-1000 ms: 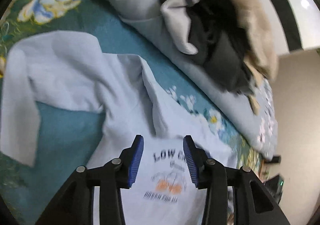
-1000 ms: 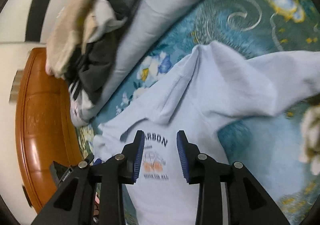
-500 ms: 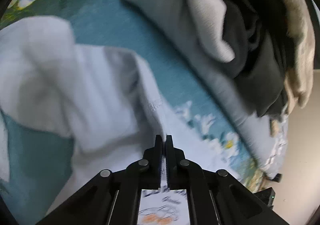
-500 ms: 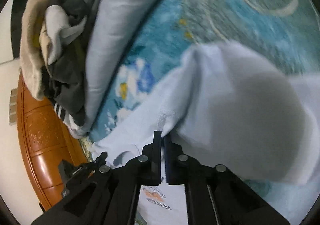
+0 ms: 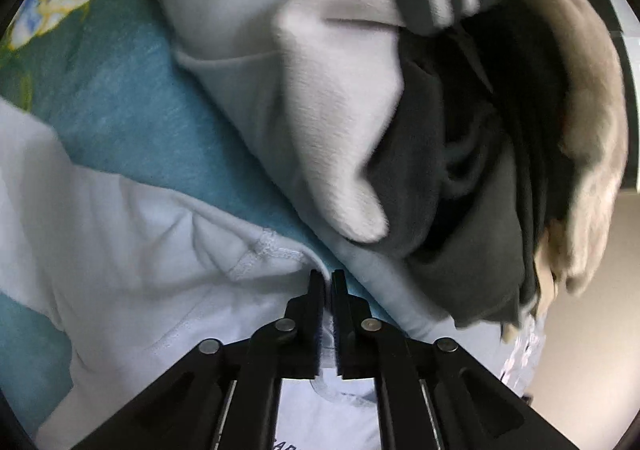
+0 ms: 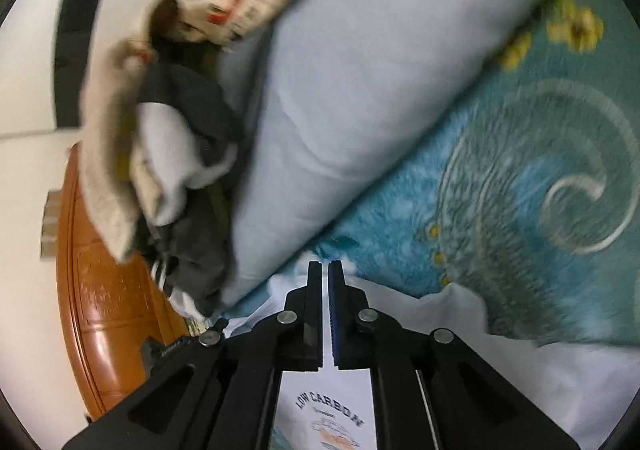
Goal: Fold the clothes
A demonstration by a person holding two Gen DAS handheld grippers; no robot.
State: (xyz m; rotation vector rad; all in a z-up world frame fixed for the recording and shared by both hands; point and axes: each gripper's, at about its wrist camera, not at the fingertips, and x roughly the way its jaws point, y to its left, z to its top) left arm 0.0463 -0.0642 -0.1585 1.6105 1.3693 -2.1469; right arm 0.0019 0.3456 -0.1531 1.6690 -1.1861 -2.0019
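**Operator:** Pale-blue cotton fills the lower left of the left wrist view. Confirm item and location.

**Technician:** Confirmed. The sweatshirt (image 5: 132, 258) lies on the teal bedspread (image 5: 120, 106), its stitched collar seam near frame centre. In the right wrist view its printed chest sits at the bottom, between the gripper's arms, and its cloth runs to the lower right.

**Operator:** Finger state?

**Technician:** Left gripper (image 5: 327, 290): narrow gap, a fold of blue cloth pinched between the pads, jaws opening slightly at this moment. Right gripper (image 6: 325, 282): jaws all but closed, with the sweatshirt's edge at the tips — whether cloth is actually caught between the pads, I cannot tell.

**Operator:** Step in hand?

**Technician:** By my judgement, an early step: both grippers have taken the upper edge of the garment, one at each side of the collar, for a fold or a repositioning. No completed fold is visible.

**Operator:** Surroundings?

**Technician:** A grey-blue pillow (image 6: 344, 98) runs diagonally just beyond the garment. A pile of other clothes (image 5: 480, 138) — white, dark grey, beige — rests on it at upper right of the left view. A wooden headboard (image 6: 100, 290) occupies the lower left of the right view.

**Operator:** Next move?

**Technician:** Probably lifting both corners together at equal tension, clear of the pillow. The left grip must hold firm — if it loosens, the cloth may slip out.
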